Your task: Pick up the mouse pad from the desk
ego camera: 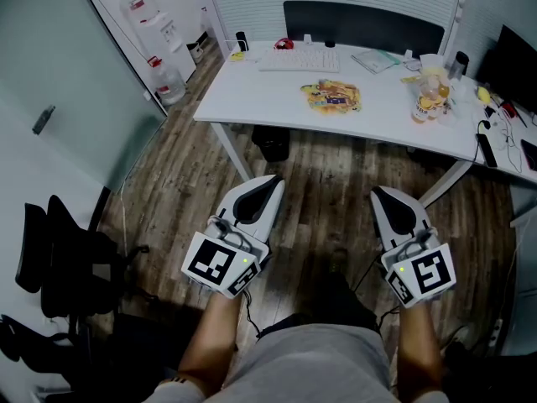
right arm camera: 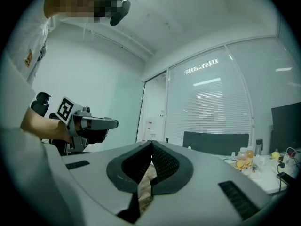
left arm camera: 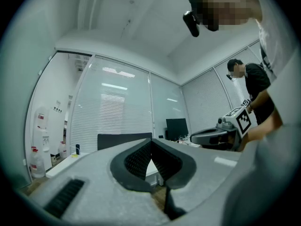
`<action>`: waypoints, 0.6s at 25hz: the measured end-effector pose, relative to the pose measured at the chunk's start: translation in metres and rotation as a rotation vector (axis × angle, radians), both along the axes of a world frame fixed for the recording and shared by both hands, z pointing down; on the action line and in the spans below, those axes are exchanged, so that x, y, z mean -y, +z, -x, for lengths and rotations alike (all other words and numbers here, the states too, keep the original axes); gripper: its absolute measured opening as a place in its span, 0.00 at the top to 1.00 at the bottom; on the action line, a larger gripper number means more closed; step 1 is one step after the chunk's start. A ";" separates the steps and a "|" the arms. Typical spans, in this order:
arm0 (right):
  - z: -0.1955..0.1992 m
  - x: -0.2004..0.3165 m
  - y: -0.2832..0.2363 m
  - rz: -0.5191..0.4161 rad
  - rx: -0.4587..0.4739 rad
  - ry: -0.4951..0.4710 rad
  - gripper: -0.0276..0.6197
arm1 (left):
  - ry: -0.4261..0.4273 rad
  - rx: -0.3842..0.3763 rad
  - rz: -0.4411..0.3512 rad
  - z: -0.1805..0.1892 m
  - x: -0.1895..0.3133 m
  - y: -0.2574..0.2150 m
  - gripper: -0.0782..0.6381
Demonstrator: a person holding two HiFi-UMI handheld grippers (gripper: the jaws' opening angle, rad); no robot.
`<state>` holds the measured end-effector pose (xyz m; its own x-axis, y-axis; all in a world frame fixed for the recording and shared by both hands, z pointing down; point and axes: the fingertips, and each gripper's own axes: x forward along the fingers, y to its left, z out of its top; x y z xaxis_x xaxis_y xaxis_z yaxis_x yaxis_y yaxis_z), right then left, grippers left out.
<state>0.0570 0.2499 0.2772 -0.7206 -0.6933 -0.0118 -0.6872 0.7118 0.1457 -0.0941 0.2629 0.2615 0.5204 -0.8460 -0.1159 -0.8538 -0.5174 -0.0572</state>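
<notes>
The mouse pad (ego camera: pixel 332 96), small with a yellow and orange print, lies flat on the white desk (ego camera: pixel 277 99) in the head view, a little right of the keyboard. My left gripper (ego camera: pixel 275 180) is held over the wooden floor well short of the desk, jaws shut and empty. My right gripper (ego camera: pixel 377 192) is level with it on the right, also shut with nothing between its fingers. In the left gripper view my left gripper (left arm camera: pixel 151 143) points level toward the desk; in the right gripper view my right gripper (right arm camera: pixel 151 145) does the same.
A white keyboard (ego camera: pixel 299 60), papers (ego camera: pixel 376 60), orange drink bottles (ego camera: pixel 427 99) and a cup stand on the desk. A dark monitor (ego camera: pixel 516 57) and cables sit at the far right. A black chair (ego camera: pixel 50 250) stands at left, a water dispenser (ego camera: pixel 151 15) at the back.
</notes>
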 end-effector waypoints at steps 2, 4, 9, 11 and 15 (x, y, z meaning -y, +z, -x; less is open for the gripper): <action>0.002 0.006 0.000 -0.001 0.001 -0.004 0.94 | -0.002 0.002 0.000 0.002 0.005 0.000 0.87; 0.005 0.015 0.001 -0.002 0.002 -0.011 0.94 | -0.008 0.006 0.002 0.004 0.013 0.001 0.87; 0.008 0.043 0.001 -0.004 0.012 -0.022 0.94 | -0.018 0.017 0.000 0.006 0.040 0.000 0.87; 0.008 0.055 0.003 -0.003 0.015 -0.022 0.94 | -0.021 0.021 0.002 0.007 0.051 0.001 0.87; 0.010 0.083 0.005 -0.001 0.014 -0.021 0.94 | -0.031 0.023 0.009 0.012 0.077 0.004 0.87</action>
